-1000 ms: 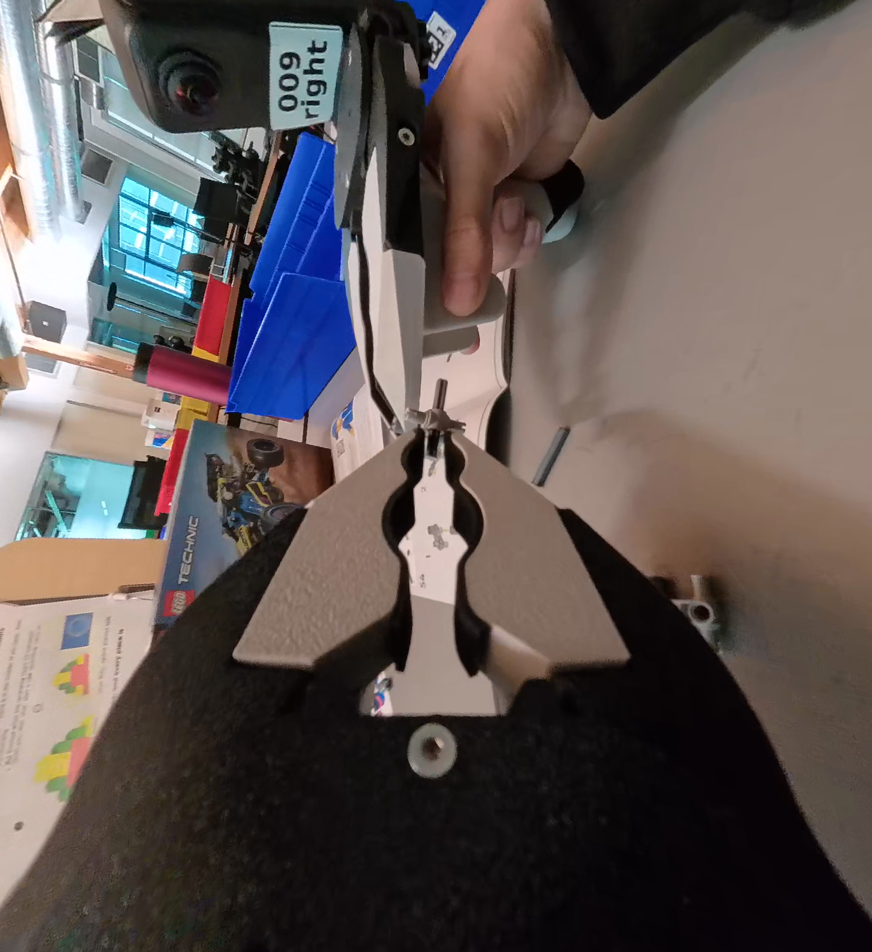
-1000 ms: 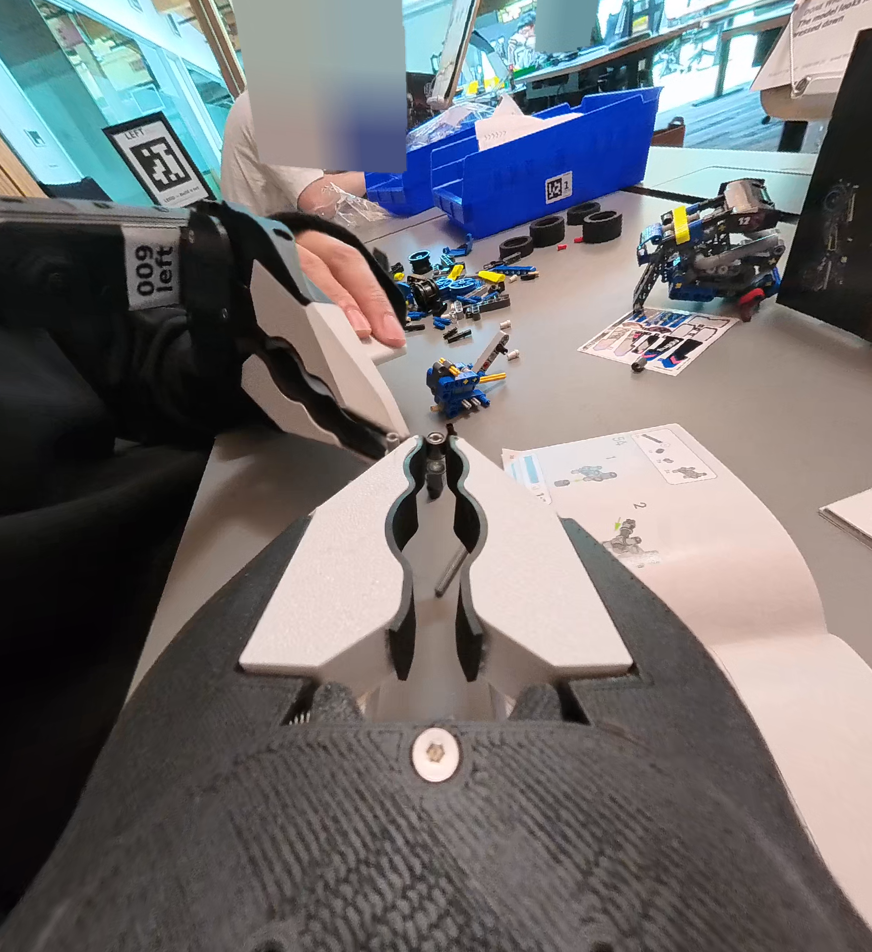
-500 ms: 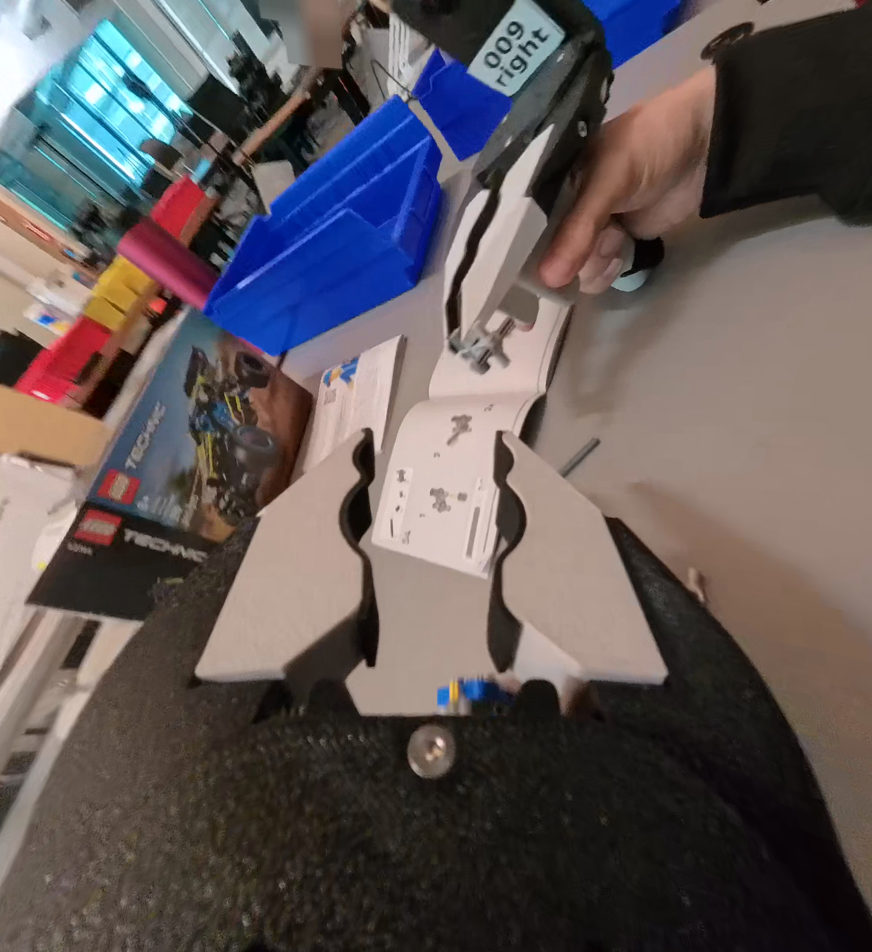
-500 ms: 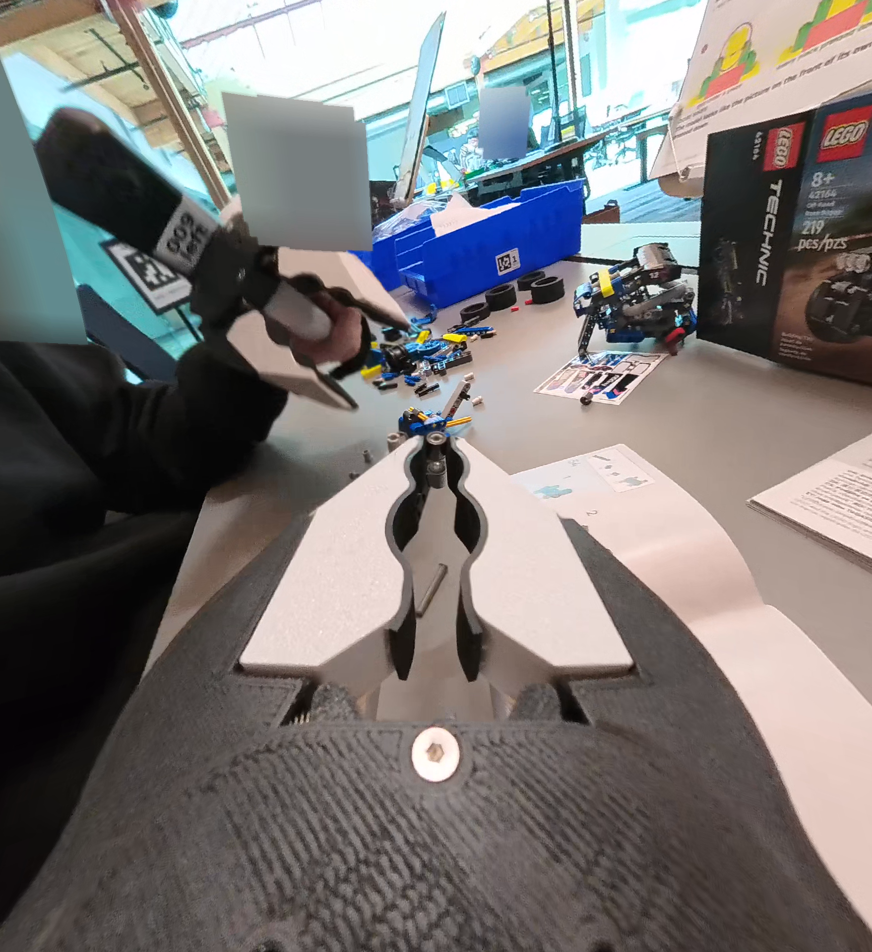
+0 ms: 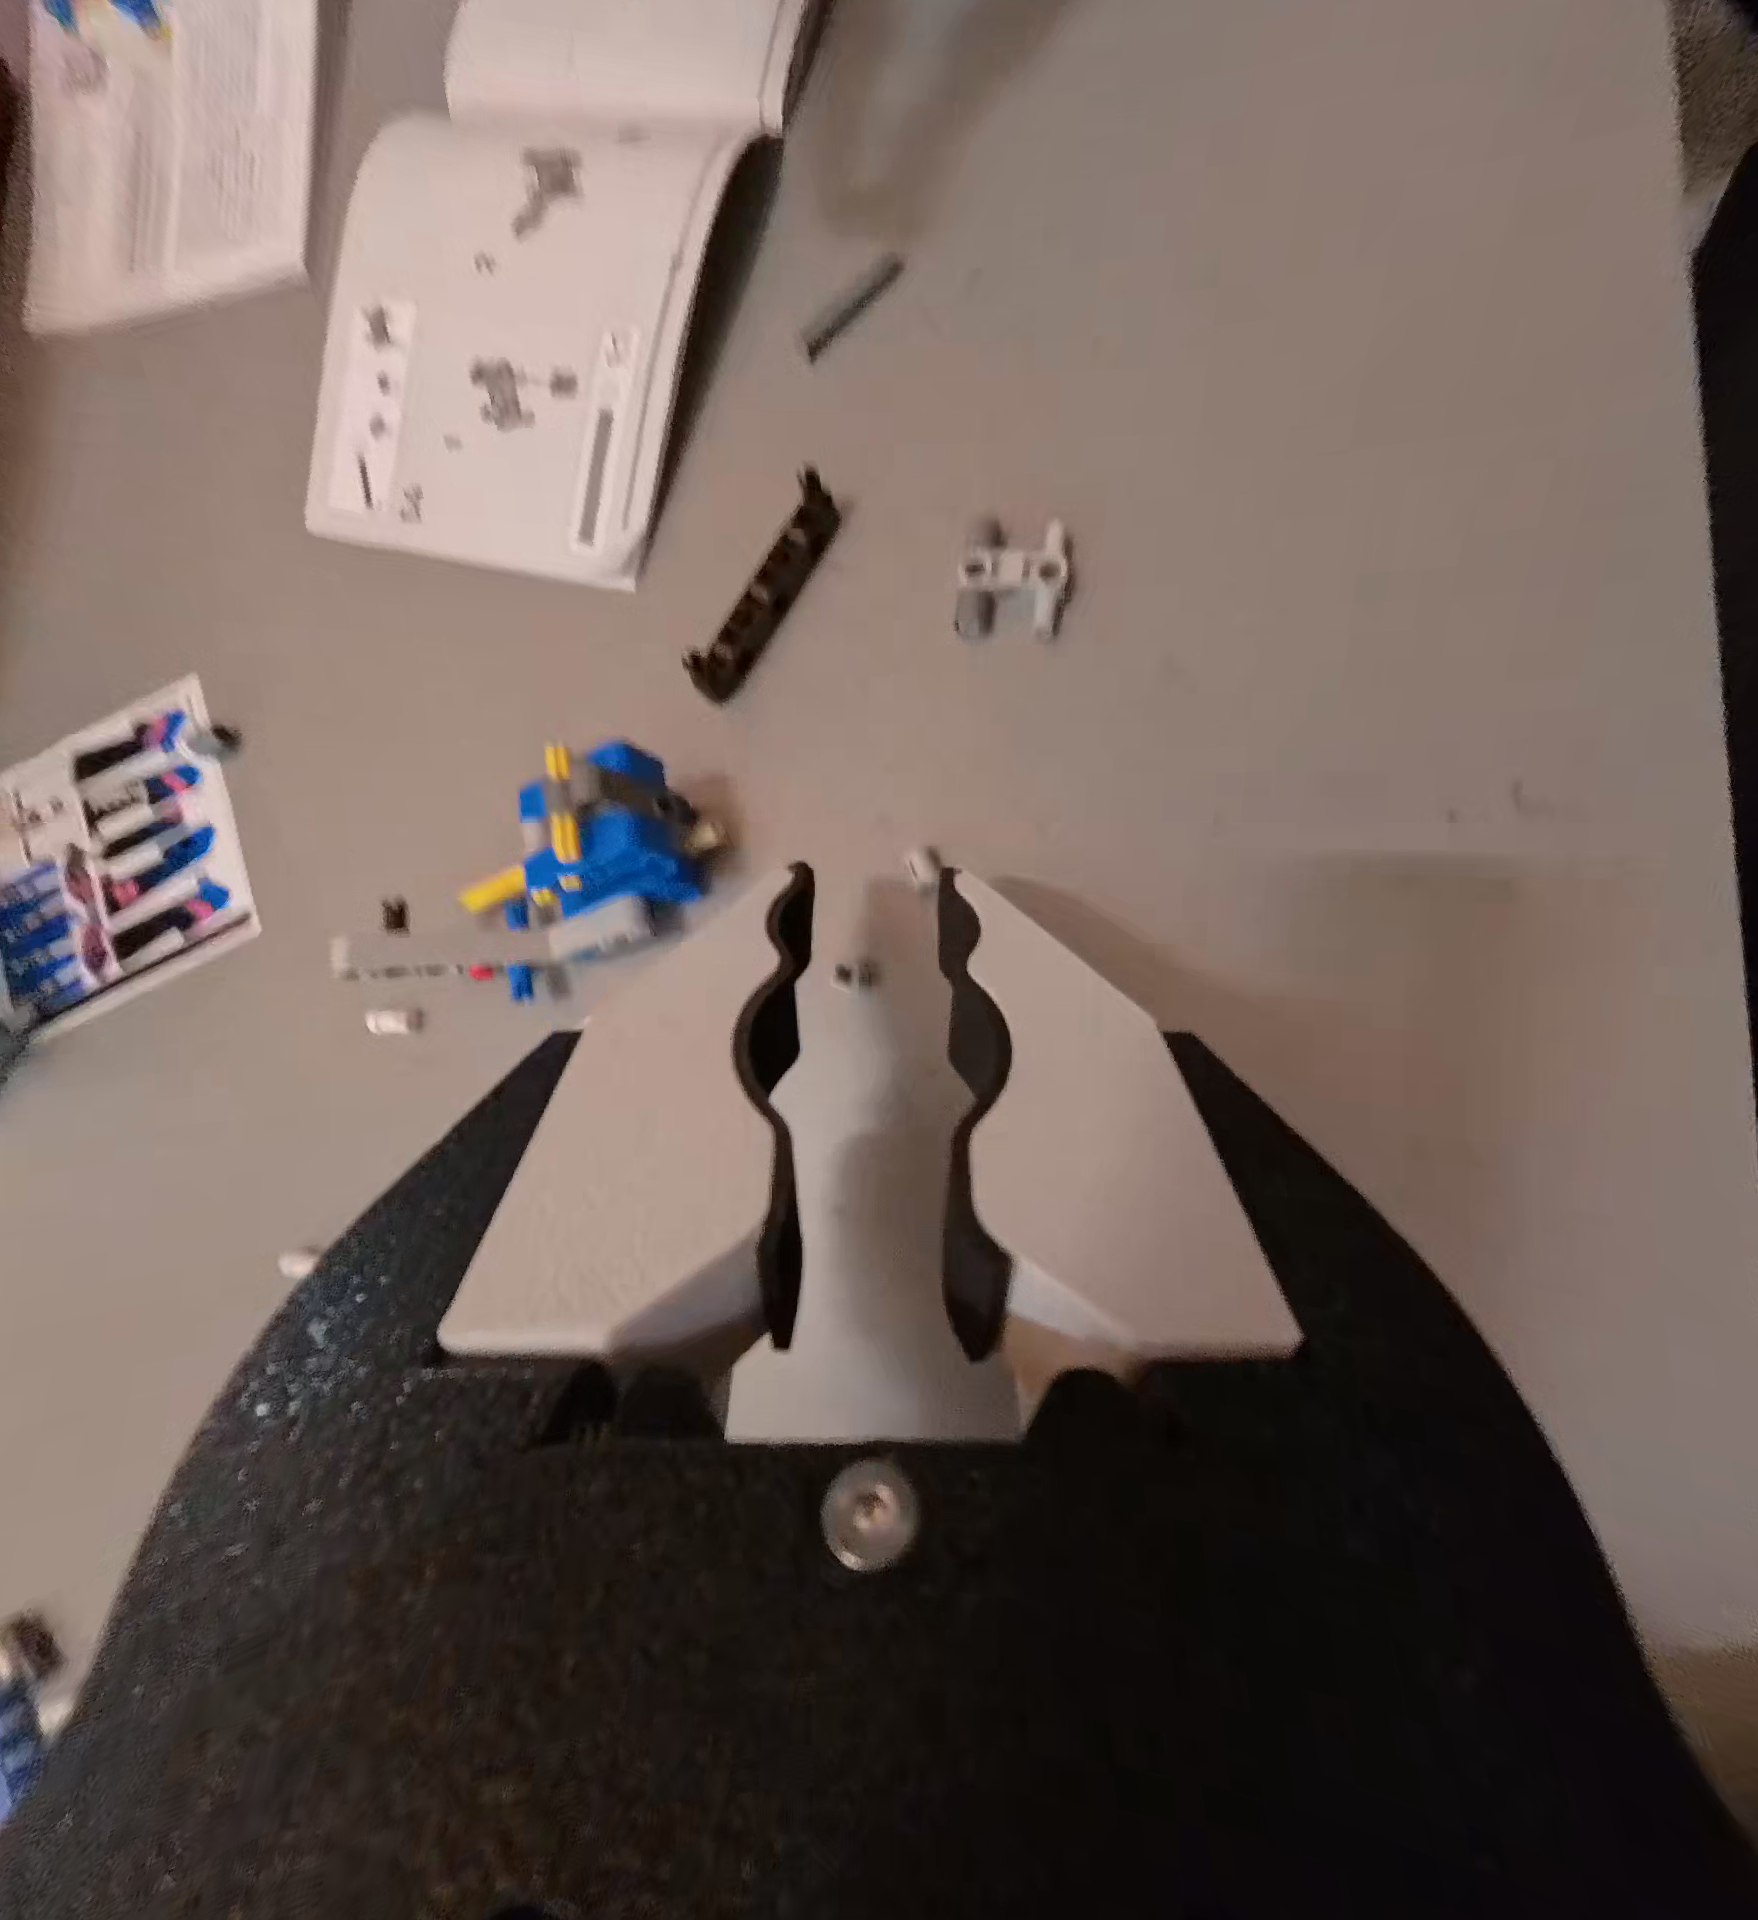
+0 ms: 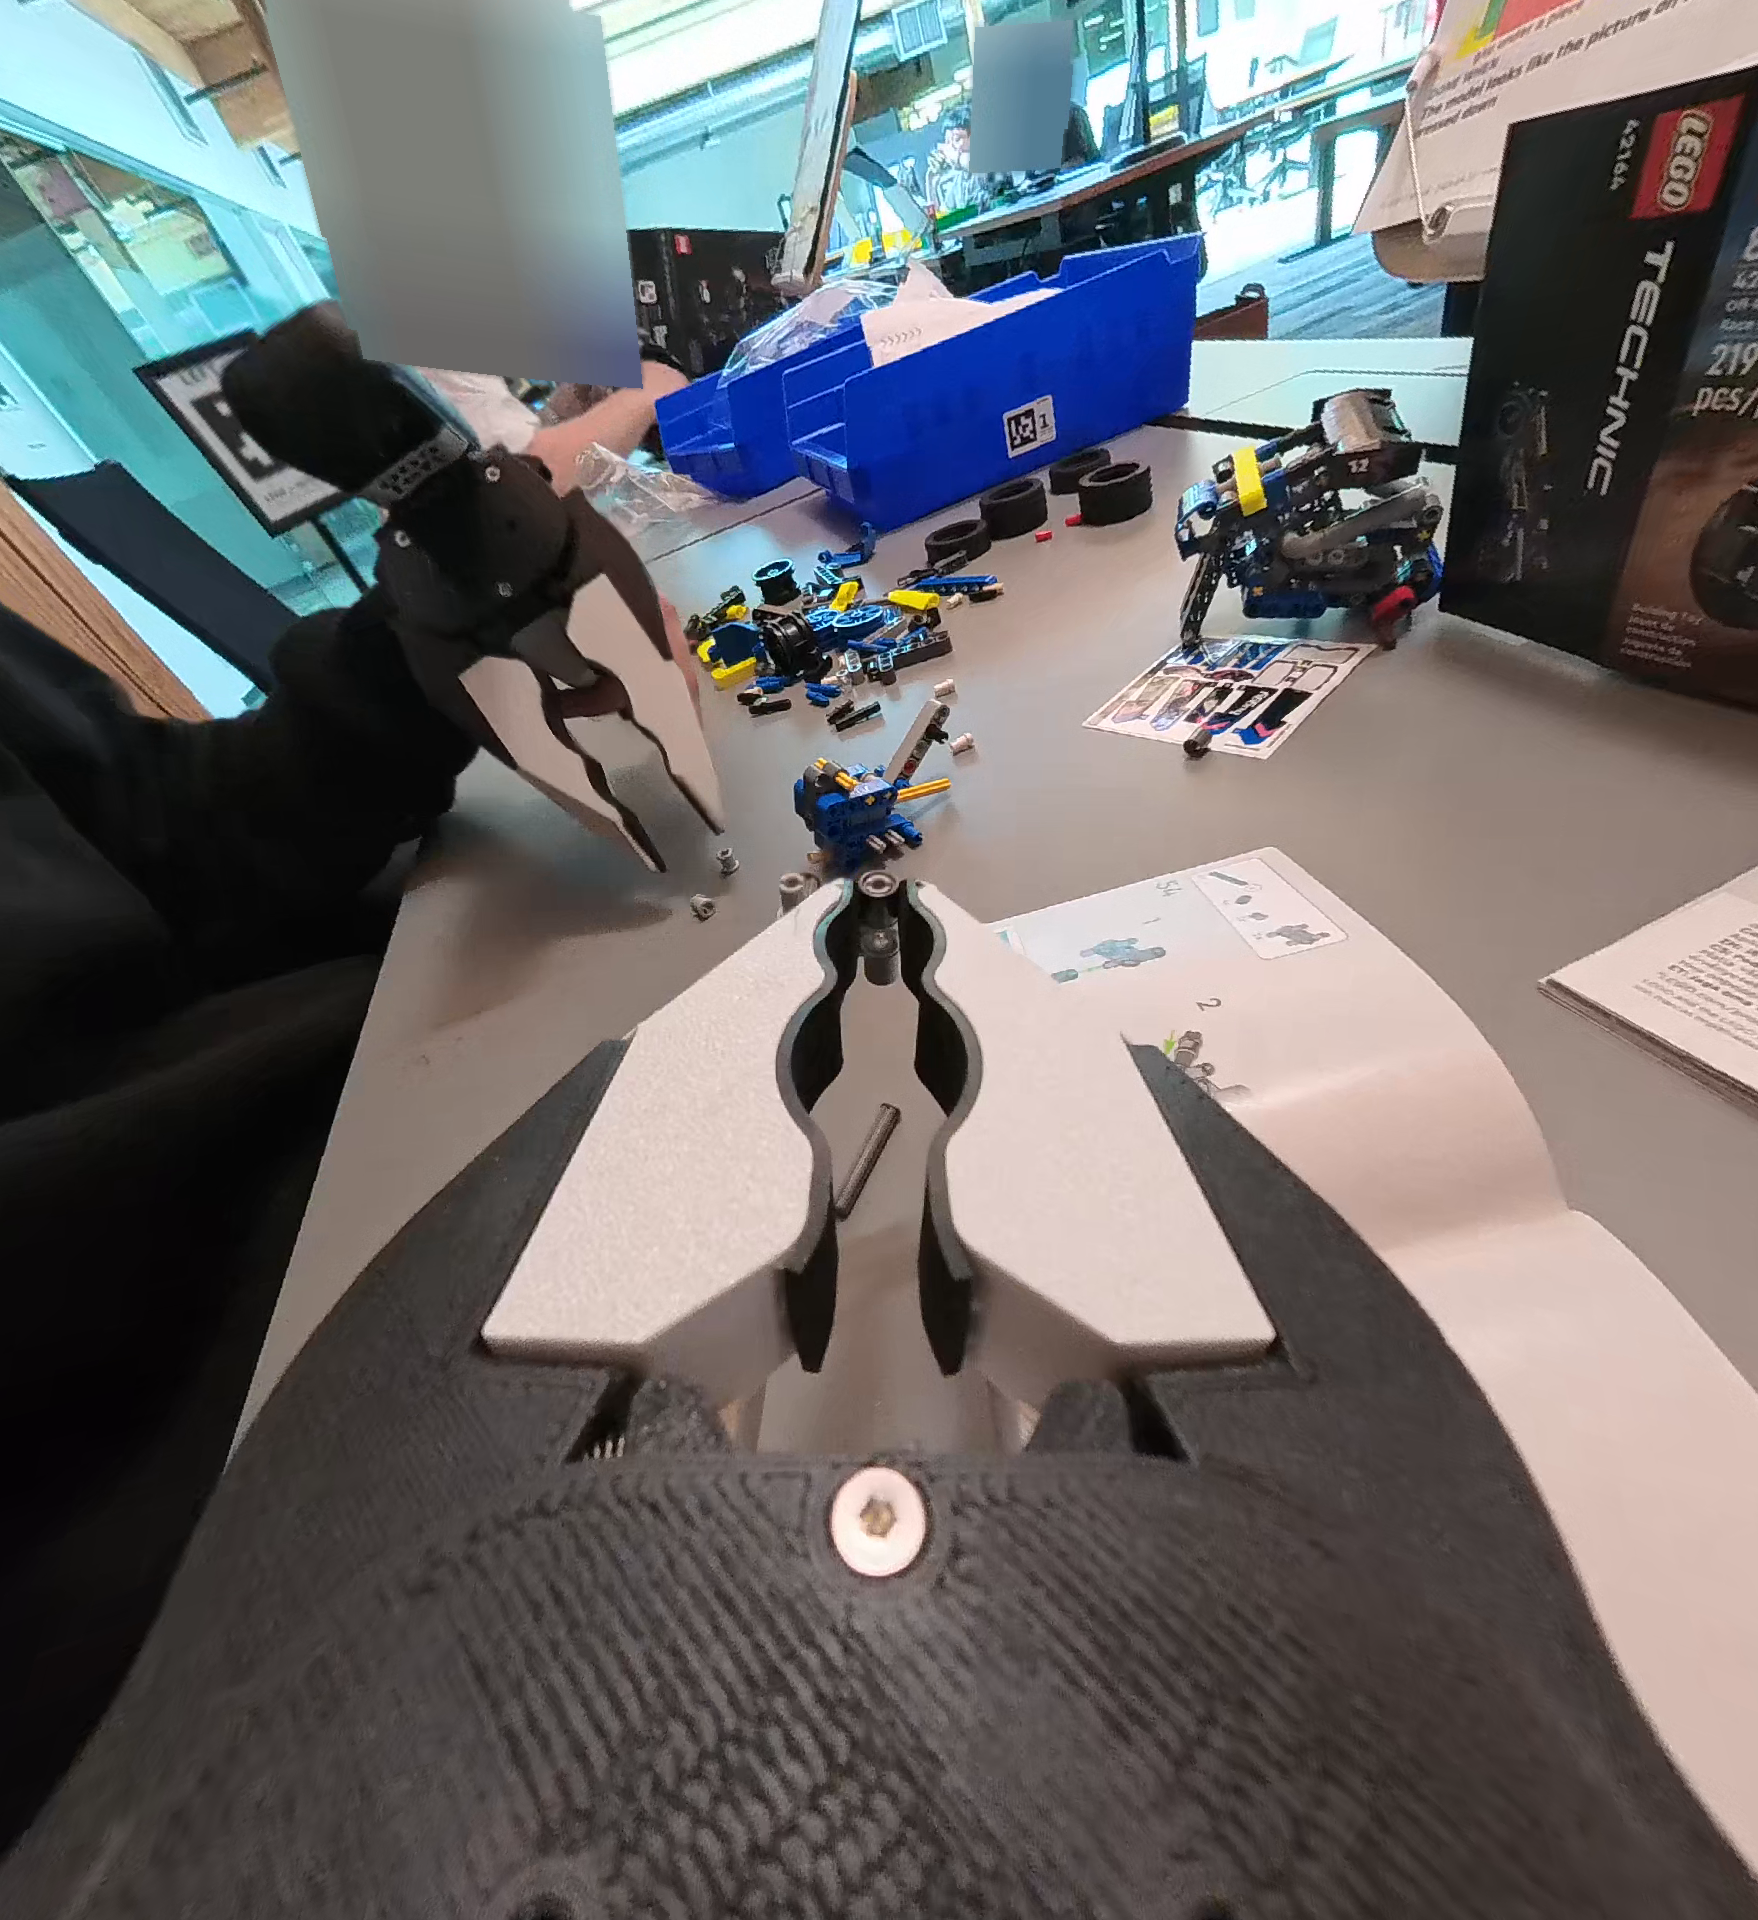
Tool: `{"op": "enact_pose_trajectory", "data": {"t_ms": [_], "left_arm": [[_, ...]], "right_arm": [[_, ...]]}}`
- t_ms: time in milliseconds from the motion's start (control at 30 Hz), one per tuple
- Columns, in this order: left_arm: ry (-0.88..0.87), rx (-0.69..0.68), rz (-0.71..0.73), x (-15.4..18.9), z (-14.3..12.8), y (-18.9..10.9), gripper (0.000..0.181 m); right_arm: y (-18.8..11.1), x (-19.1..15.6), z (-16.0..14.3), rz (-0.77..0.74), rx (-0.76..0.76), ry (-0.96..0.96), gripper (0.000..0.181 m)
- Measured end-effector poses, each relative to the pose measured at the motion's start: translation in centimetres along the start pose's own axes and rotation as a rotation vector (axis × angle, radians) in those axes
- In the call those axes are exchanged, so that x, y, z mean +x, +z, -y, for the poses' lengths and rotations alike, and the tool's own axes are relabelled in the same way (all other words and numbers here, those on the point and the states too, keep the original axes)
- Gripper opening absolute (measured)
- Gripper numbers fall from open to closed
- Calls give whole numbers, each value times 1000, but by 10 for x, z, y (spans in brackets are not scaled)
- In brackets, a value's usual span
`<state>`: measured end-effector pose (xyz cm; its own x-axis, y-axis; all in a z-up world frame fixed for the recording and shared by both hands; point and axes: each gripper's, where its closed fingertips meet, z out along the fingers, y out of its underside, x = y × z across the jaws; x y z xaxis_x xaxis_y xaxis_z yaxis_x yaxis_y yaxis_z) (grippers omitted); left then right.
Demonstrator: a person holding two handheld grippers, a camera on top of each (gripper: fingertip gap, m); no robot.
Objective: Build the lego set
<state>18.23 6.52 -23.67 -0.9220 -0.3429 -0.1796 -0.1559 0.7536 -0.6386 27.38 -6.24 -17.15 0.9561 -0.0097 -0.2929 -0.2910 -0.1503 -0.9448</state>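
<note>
Blurred booklet (image 5: 501,343) print; sticker sheet (image 5: 96,862) cut by left edge.

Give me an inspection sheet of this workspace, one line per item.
Surface: grey table, mostly bare near the person.
Job's things: open instruction booklet; small blue sub-assembly; black beam; grey connector; loose parts pile.
Clutter: sticker sheet; four tyres; blue bins; set box.
Grippers: left tongs open over a tiny grey piece; right tongs shut on a grey pin assembly.
Cables: nothing seen.
Surroundings: office desks, glass walls.
</note>
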Motion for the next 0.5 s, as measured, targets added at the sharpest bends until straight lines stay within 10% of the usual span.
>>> {"op": "enact_pose_trajectory", "data": {"t_ms": [500], "left_arm": [[-87, 19, 47, -5, -18, 9, 6]], "right_arm": [[4, -1, -5, -2, -42, -7, 5]]}}
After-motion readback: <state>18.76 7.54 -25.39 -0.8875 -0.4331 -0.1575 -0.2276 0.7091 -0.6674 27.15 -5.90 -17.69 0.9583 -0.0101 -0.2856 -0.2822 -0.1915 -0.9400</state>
